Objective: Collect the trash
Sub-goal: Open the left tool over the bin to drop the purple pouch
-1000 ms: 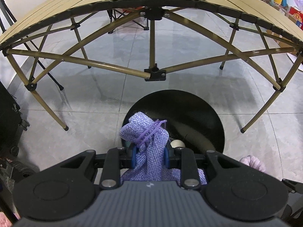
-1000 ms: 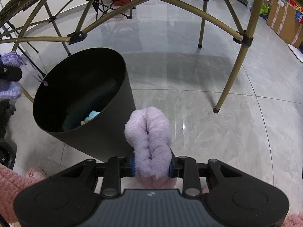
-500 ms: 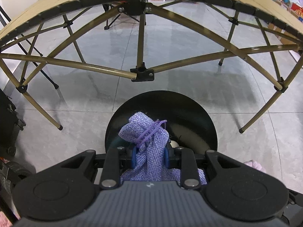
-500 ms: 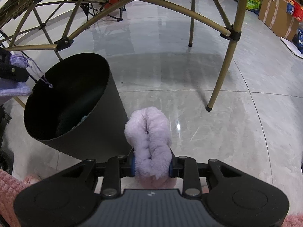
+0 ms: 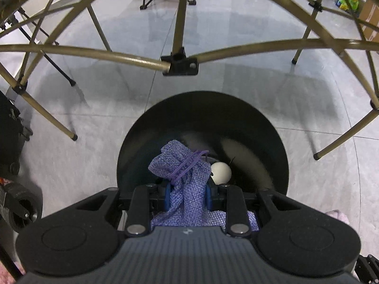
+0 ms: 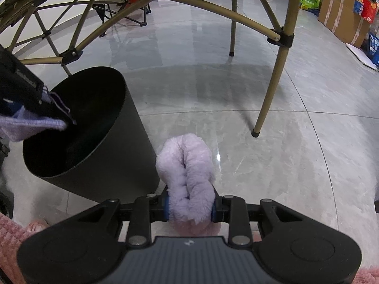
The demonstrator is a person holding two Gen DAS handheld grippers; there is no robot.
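Observation:
My left gripper (image 5: pixel 188 193) is shut on a purple woven drawstring pouch (image 5: pixel 183 172) and hangs right over the mouth of the black round bin (image 5: pixel 201 118). Inside the bin a white ball (image 5: pixel 221 172) shows beside the pouch. In the right wrist view the bin (image 6: pixel 113 142) stands on the floor at the left, with the left gripper (image 6: pixel 56 116) and its pouch (image 6: pixel 30 125) over the rim. My right gripper (image 6: pixel 190 207) is shut on a fluffy lilac cloth (image 6: pixel 187 177), held just right of the bin and outside it.
A folding table's tan tube frame (image 5: pixel 175 60) arches close above the bin, with legs (image 6: pixel 272 87) planted on the grey tiled floor. Cardboard boxes (image 6: pixel 343 14) line the far right. A black wheeled object (image 5: pixel 21 210) sits at the left. Pink fuzzy fabric (image 6: pixel 9 234) fills the lower left corner.
My left gripper has sunk and moved forward with the pouch, so the bin's mouth looks larger and nearer. The right gripper with the lilac cloth has hardly moved.

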